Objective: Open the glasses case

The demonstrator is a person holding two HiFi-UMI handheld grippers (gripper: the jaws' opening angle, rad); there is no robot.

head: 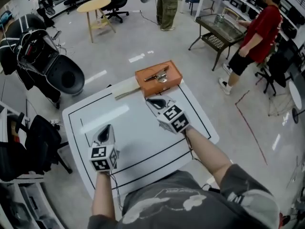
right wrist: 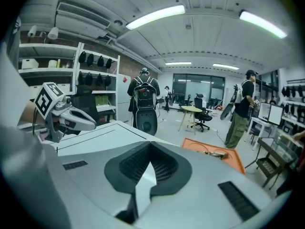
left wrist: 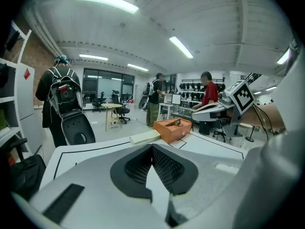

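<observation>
An orange glasses case point(head: 158, 78) lies at the far edge of the white table point(head: 133, 128), with a pair of glasses point(head: 157, 74) resting on top of it. My right gripper point(head: 155, 100) is just short of the case, pointing at it, shut and empty. The left gripper point(head: 106, 130) hovers over the table's near left part, well back from the case, with its pads meeting at the tips and nothing between them. From the left gripper view the case point(left wrist: 172, 129) stands far ahead. The right gripper view has the case point(right wrist: 224, 157) close ahead to the right.
A flat cream piece point(head: 127, 88) lies against the case's left side. Beyond the table stand a black bag carrier point(head: 45, 56), a round wooden table point(head: 94, 6) and a glass-topped metal table point(head: 221, 30). One person point(head: 255, 37) stands at the right, another at the back.
</observation>
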